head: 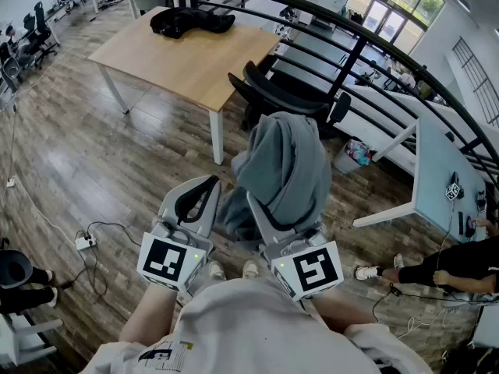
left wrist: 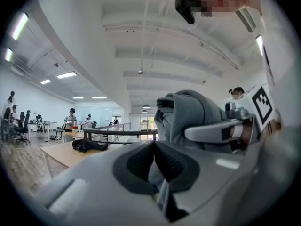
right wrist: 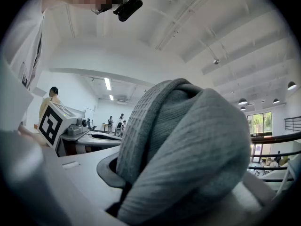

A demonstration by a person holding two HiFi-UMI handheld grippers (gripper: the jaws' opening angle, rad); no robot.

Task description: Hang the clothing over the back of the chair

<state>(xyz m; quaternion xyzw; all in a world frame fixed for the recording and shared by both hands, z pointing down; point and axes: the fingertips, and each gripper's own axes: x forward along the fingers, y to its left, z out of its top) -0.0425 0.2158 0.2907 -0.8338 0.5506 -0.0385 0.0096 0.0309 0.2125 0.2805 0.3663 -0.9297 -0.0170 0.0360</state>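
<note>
I hold a bunched grey garment [head: 290,158] up in front of me, in front of the black office chair [head: 284,96]. My right gripper [head: 263,207] is shut on a thick wad of it, and the cloth [right wrist: 188,140] fills the right gripper view between the jaws [right wrist: 178,187]. My left gripper [head: 209,184] sits just left of the hanging cloth. Its dark pads [left wrist: 141,161] meet at the tip, and a thin grey fold [left wrist: 160,185] sits pinched between them. The chair's back faces me beyond the garment.
A wooden table [head: 187,61] stands beyond the chair with a black garment [head: 191,20] on it. A dark railing [head: 359,41] curves behind. A white desk [head: 440,170] and a seated person [head: 460,263] are at right. A power strip with cable [head: 84,241] lies on the floor at left.
</note>
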